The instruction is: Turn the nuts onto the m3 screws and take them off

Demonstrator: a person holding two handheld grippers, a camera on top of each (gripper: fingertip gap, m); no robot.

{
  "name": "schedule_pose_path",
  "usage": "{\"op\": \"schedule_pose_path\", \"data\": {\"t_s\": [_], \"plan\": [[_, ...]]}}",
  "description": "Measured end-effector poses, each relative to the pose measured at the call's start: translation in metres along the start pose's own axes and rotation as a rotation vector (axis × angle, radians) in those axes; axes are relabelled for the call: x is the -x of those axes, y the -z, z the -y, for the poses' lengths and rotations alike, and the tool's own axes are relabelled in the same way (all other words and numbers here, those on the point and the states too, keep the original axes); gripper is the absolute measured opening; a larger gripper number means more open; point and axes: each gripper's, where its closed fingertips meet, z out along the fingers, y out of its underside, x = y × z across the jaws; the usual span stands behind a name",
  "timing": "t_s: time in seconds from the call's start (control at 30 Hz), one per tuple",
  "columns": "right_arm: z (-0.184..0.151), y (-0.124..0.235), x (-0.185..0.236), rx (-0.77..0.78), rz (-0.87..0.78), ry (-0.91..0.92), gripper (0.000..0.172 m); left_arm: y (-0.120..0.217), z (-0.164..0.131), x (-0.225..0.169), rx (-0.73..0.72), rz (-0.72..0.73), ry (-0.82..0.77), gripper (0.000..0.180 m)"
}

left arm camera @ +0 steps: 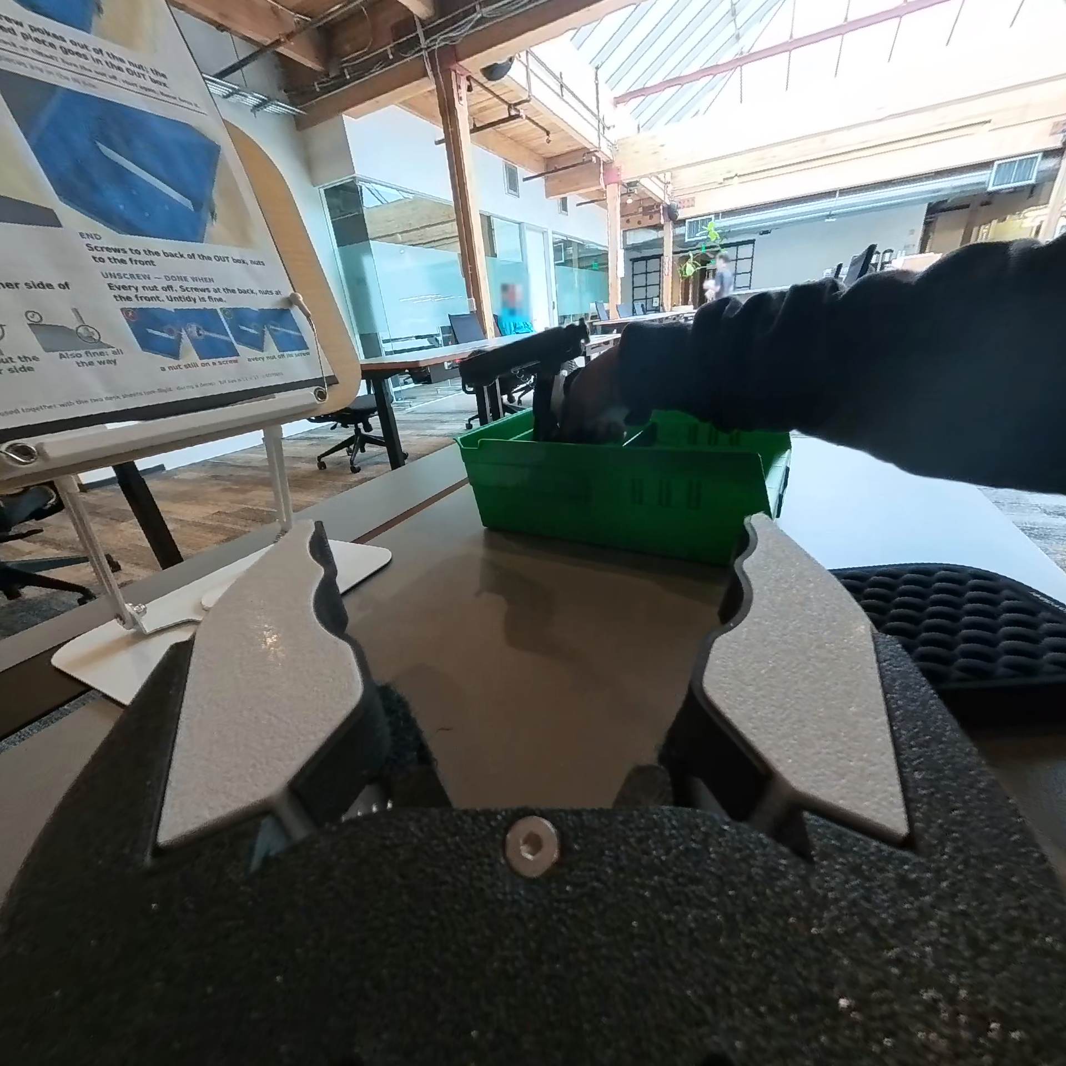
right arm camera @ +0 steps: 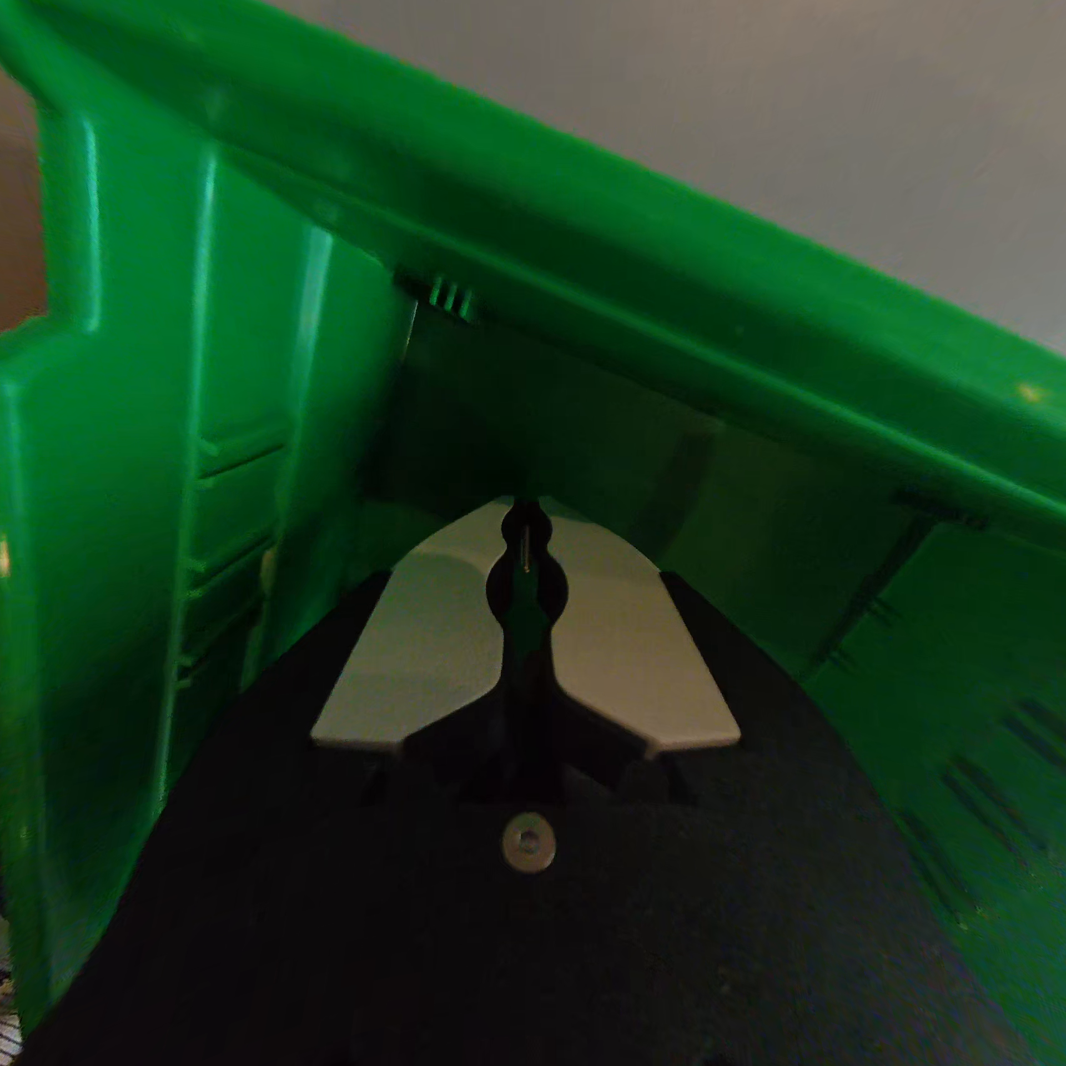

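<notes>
Left gripper (left arm camera: 530, 577): hovering low over the dark table (left arm camera: 519, 663), fingers standing wide apart and gripping nothing, green bin (left arm camera: 611, 496) lying at 12 o'clock. Right gripper (right arm camera: 526, 519): reaching down inside that bin, fingers pressing together on a thin metal screw (right arm camera: 526, 551), green walls rising at 9 and 1 o'clock. Instruction sheet (left arm camera: 132, 219): leaning on a white stand (left arm camera: 277, 461) at 10 o'clock.

A dark table (left arm camera: 519, 634) carries a green bin (left arm camera: 623, 496), white stand (left arm camera: 173, 623) and black mat (left arm camera: 957, 623).
</notes>
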Motion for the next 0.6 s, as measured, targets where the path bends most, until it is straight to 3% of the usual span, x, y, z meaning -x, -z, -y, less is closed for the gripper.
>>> {"op": "schedule_pose_path", "data": {"t_s": [0.43, 0.6], "plan": [[0.0036, -0.0076, -0.0027, -0.039, -0.014, -0.025, 0.003, -0.0002, -0.0018, -0.0030, 0.014, -0.014, -0.011, 0.125], [0.0058, -0.0041, -0.0058, -0.057, -0.040, -0.026, 0.015, 0.0002, -0.0027, -0.0026, 0.020, -0.009, -0.018, 0.125]]}}
